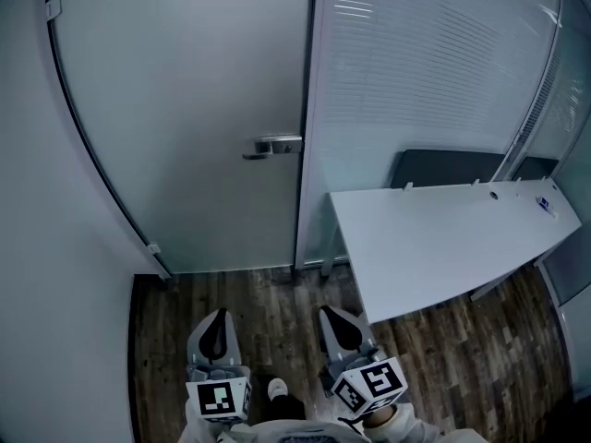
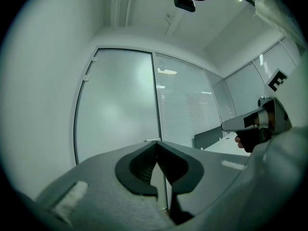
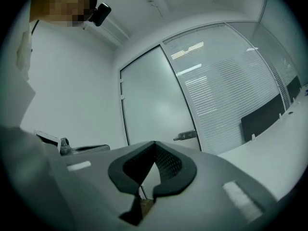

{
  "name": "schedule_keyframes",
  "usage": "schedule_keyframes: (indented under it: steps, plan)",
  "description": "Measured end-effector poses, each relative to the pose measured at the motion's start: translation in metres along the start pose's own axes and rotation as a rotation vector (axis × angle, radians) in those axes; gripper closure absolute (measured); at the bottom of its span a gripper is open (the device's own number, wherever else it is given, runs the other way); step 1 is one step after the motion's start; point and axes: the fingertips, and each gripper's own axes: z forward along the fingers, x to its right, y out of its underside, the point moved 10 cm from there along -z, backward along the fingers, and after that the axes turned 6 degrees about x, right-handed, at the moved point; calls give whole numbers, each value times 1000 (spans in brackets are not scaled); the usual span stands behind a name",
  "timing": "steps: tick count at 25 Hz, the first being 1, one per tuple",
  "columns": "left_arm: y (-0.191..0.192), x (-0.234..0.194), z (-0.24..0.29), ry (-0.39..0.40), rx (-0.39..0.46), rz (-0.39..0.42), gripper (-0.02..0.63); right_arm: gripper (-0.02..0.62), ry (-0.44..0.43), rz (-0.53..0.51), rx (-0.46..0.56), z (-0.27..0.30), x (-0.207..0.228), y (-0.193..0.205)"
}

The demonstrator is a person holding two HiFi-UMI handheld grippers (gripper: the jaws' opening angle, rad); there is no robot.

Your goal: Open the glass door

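The frosted glass door (image 1: 185, 109) stands shut, straight ahead of both grippers and well apart from them. Its handle (image 1: 272, 146) sits at the door's right edge, next to the blinds partition (image 1: 416, 63). The left gripper (image 1: 217, 317) and right gripper (image 1: 331, 314) are held low and level over the wood floor (image 1: 268, 293), side by side. Each has its jaws closed together on nothing. A white desk (image 1: 443, 238) lies to the right.

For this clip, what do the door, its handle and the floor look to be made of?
The door looks like frosted glass: pale, matte and translucent, with nothing visible through it. The handle is probably brushed metal: a silver-grey lever with a dull sheen. The floor is wood or wood-look planks, with dark brown grain streaks and plank seams. Whether it is real wood or laminate cannot be told.
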Motion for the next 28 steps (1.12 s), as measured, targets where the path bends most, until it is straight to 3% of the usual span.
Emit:
schedule_keyframes:
  steps: [13, 23, 28]
  plan:
    - [25, -63, 93, 56, -5, -1, 603, 592, 60, -1, -8, 106, 11, 15]
    - [35, -69, 129, 85, -17, -29, 603, 592, 102, -2, -21, 130, 26, 17]
    - [45, -69, 146, 101, -12, 6, 603, 592, 108, 9, -31, 143, 42, 19]
